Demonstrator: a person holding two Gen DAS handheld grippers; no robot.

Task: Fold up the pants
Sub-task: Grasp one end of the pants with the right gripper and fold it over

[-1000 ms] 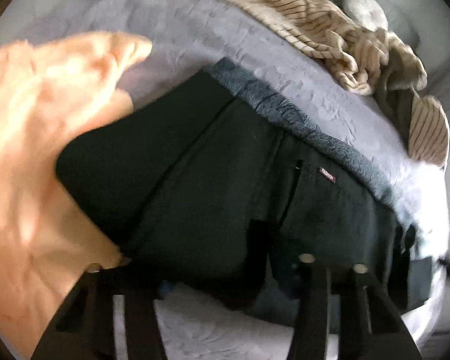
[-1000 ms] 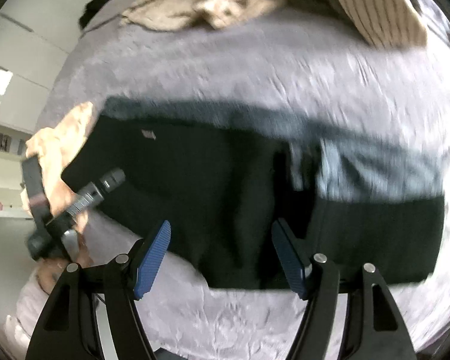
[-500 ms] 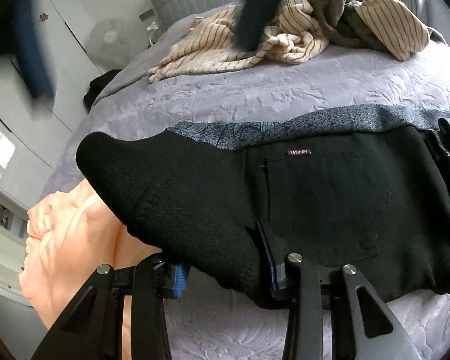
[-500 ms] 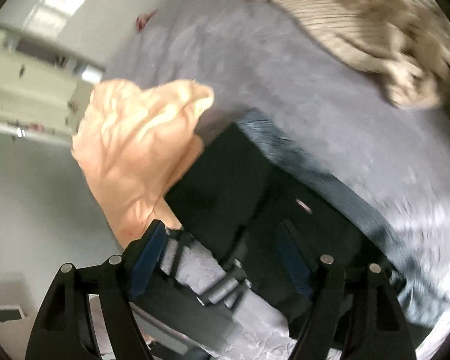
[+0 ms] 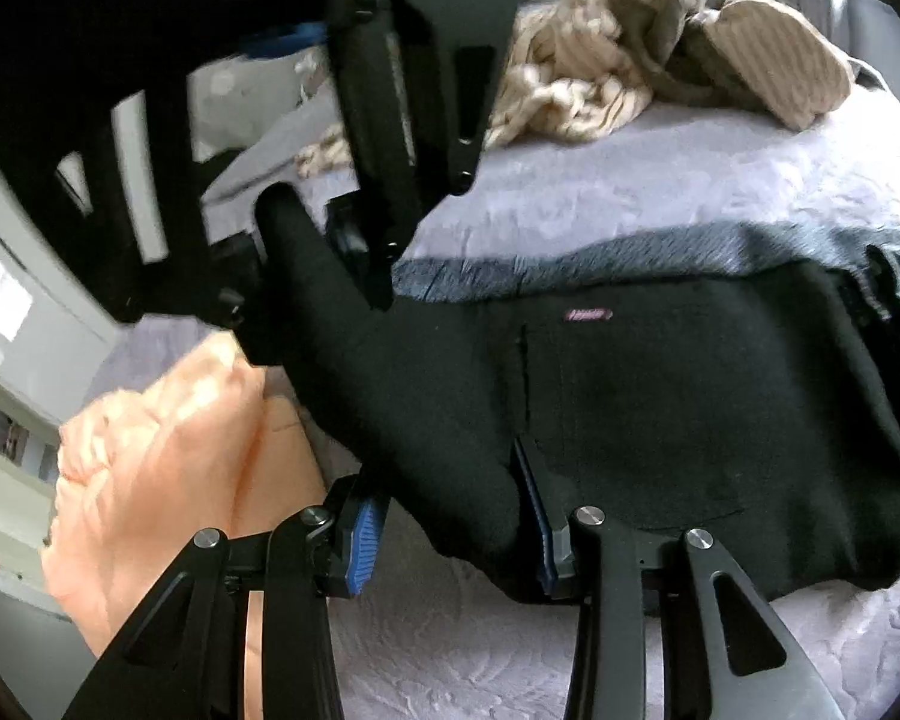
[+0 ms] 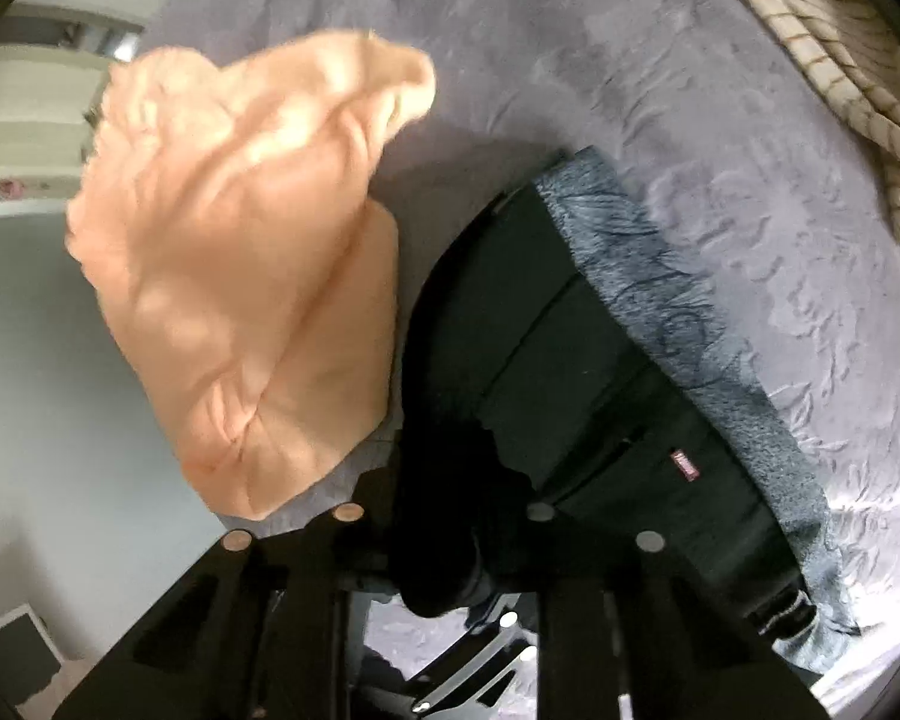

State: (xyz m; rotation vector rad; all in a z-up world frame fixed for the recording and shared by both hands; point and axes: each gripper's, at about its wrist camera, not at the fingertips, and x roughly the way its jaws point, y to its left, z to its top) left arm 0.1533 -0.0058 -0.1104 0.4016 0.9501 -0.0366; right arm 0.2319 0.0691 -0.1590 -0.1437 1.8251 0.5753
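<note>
Black pants (image 5: 660, 408) lie across the middle of our left view on a lilac bedspread (image 5: 660, 180), grey lining showing along their upper edge. Our left gripper (image 5: 450, 531), low centre, has its blue pads (image 5: 363, 543) closed on a fold of the pants. Our right gripper (image 5: 306, 240), at upper left of that view, pinches a raised corner of the same cloth; in its own view the fingers are dark and the grip is hard to read. Peach cloth (image 6: 246, 264) lies left of the pants, striped cloth (image 5: 630, 60) at upper right.
</note>
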